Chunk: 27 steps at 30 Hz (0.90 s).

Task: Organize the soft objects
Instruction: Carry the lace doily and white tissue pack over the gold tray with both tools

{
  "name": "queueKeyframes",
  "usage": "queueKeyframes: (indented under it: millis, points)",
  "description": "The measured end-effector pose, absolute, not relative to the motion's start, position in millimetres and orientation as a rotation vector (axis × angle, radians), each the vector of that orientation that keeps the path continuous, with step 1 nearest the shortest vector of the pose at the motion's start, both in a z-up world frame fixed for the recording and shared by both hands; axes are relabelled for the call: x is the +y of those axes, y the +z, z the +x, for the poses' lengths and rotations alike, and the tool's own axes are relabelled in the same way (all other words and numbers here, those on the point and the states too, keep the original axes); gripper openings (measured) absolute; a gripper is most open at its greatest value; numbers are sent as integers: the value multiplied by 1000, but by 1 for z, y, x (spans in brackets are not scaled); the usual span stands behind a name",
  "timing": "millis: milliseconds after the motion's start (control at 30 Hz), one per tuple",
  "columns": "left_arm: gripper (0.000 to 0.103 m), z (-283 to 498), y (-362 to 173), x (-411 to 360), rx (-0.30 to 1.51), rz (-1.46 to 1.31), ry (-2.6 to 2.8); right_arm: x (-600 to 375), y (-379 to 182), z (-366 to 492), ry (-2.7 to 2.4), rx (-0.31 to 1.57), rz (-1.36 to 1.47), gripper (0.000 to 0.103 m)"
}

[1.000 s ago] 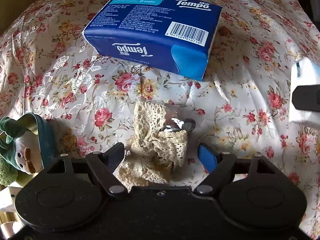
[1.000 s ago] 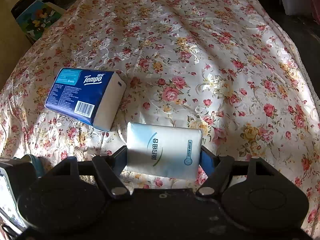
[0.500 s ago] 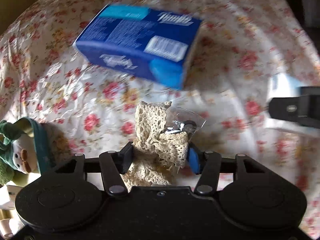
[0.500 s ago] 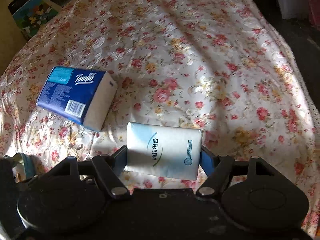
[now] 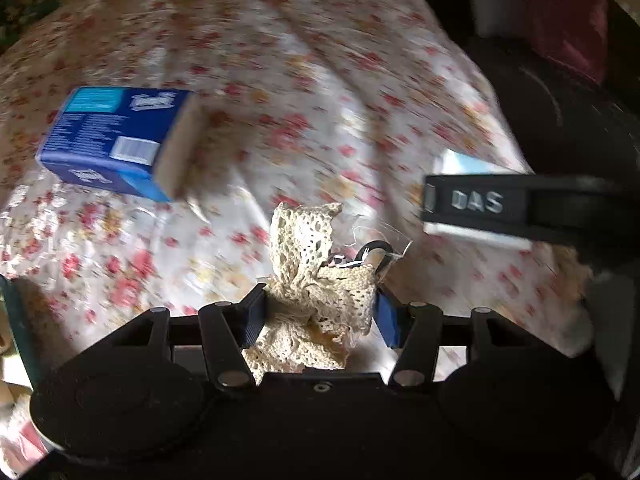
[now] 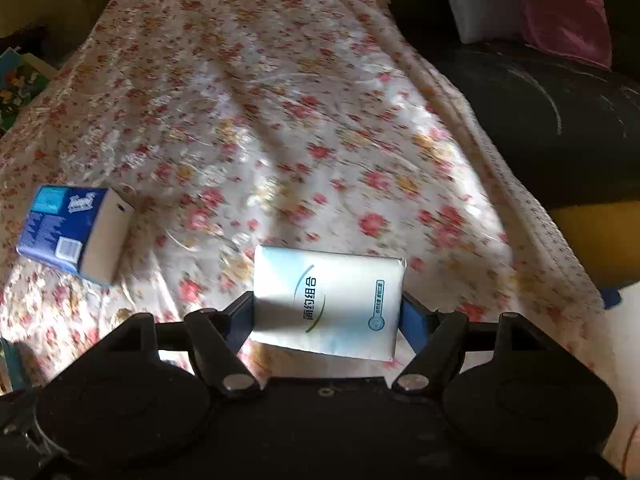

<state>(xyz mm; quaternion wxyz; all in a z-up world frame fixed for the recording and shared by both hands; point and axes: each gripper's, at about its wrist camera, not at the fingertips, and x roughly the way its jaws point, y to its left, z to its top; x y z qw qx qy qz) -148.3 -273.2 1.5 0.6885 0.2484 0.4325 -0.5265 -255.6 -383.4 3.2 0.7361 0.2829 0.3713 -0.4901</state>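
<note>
Closing in the last second, the left tool [image 5: 320, 312] is now clamped on the cream lace bundle [image 5: 316, 292] and carries it clear of the bed [image 6: 280, 128]; beside it the right tool [image 6: 328, 316] is clamped on the pale tissue pack [image 6: 328, 300]. Both seem lifted for regrouping. Well left of the lace, the blue tissue box [image 5: 116, 140] lies on the floral bedspread; a dark sofa [image 6: 540, 128] flanks the bed.
</note>
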Motion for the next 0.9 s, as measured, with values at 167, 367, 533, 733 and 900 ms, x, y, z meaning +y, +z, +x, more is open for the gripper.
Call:
queueKeyframes:
  millis: [167,367,533,733,900]
  points:
    - [53,-170,3,-257,1001,591,-1227,-372,3,-278,-1090,837,599,74]
    - [53,-187,8,-237,1013,625,-1243,-357,7,-290,-1060,858,593,73]
    - [53,-193,8,-219,1023,643,-1234,-345,12,-295,-1001,880,616,73]
    - [53,-194,6,-199,1037,660,-1215,-327,17,-296,-942,911,620,73]
    - [53,-190,9,-181,1042,659,-1191,-311,17,-295,-886,939,628,73]
